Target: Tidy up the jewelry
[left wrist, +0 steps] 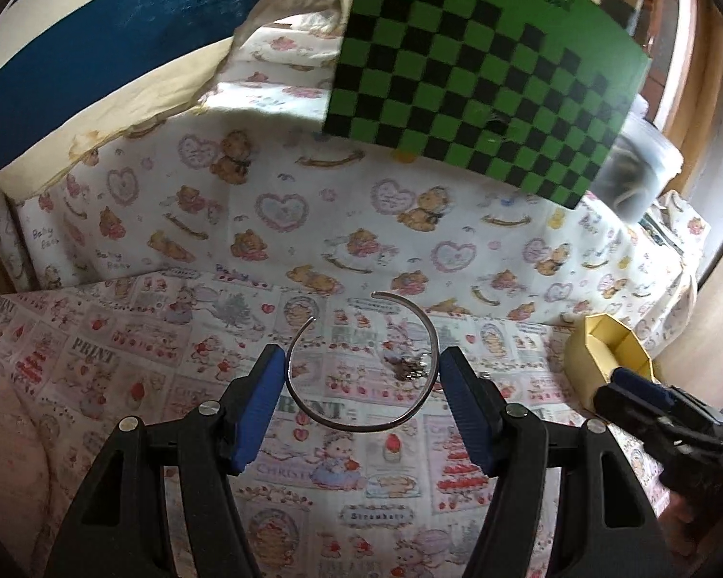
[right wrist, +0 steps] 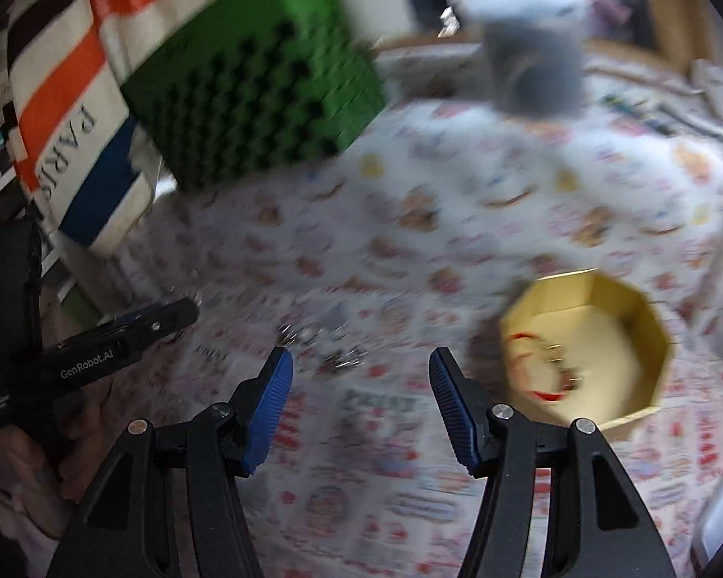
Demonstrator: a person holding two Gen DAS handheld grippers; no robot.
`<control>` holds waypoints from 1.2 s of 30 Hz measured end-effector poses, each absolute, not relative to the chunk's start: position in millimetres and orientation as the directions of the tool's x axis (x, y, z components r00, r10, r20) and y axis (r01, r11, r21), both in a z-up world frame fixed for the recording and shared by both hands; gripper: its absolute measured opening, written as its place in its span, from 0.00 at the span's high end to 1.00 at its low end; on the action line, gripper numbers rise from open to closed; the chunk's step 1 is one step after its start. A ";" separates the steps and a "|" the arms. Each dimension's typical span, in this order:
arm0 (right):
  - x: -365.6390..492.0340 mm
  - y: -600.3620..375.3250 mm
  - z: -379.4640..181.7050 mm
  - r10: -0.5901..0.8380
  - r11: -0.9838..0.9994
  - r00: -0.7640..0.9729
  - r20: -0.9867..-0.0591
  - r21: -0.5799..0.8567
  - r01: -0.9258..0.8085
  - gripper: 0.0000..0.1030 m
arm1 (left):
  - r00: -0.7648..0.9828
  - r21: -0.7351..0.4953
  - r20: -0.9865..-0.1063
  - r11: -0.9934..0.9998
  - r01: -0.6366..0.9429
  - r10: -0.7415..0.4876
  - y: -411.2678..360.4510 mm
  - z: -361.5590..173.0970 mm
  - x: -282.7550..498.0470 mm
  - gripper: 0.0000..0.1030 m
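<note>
Here the left hand-held gripper [left wrist: 361, 375] hangs low over the printed cloth [left wrist: 120, 337] covering the tabletop, its blue-padded jaws spread apart on either side of an open metal bangle [left wrist: 361, 421], which lies flat on the cloth between them; whether the pads touch it cannot be told. Inside the bangle's right curve sits a small dark tangle of jewelry [left wrist: 407, 366]. Toward the right edge of the tabletop stands a yellow octagonal box [left wrist: 607, 356], open at the top, and the right hand-held gripper [right wrist: 360, 375] shows just in front of it in the left view. In its own blurred view its jaws are also apart and hold nothing, with the small jewelry pieces ahead of them and the box to the right, a red and white item [right wrist: 540, 366] lying inside. Farther back, a green and black checkered board [left wrist: 482, 72] leans up beside a striped bag [left wrist: 96, 48], and a clear plastic container [left wrist: 641, 168] stands near the far right corner.
</note>
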State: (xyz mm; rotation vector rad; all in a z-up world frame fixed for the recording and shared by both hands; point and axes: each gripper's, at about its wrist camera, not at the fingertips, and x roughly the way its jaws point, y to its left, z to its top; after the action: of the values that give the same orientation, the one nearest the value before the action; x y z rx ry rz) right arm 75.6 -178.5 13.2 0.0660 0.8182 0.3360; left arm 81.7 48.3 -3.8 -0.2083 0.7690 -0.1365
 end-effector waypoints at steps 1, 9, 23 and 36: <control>82.1 -169.7 8.8 0.296 0.949 0.623 -0.724 0.152 -0.275 0.49 | 0.710 -0.241 -0.676 0.970 0.041 -0.198 50.4 -4.7 82.7 0.37; 112.6 -133.9 -22.3 0.241 0.950 0.562 -0.791 0.074 -0.303 0.71 | 0.691 -0.251 -0.697 0.968 0.011 -0.189 52.2 -16.1 89.3 0.37; 118.4 -121.5 -31.2 0.219 0.952 0.583 -0.782 0.040 -0.304 0.93 | 0.693 -0.219 -0.700 0.976 0.022 -0.172 42.3 -18.8 90.5 0.37; 85.3 -168.5 -17.8 0.220 0.957 0.593 -0.775 0.055 -0.283 0.93 | 0.702 -0.201 -0.693 0.979 0.032 -0.165 37.2 -15.8 87.3 0.37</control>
State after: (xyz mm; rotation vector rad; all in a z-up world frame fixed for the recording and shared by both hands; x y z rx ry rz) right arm 85.3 -168.5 -17.8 -0.0770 0.8895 0.2927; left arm 87.3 37.2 -15.8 -0.1795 0.7861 -0.1100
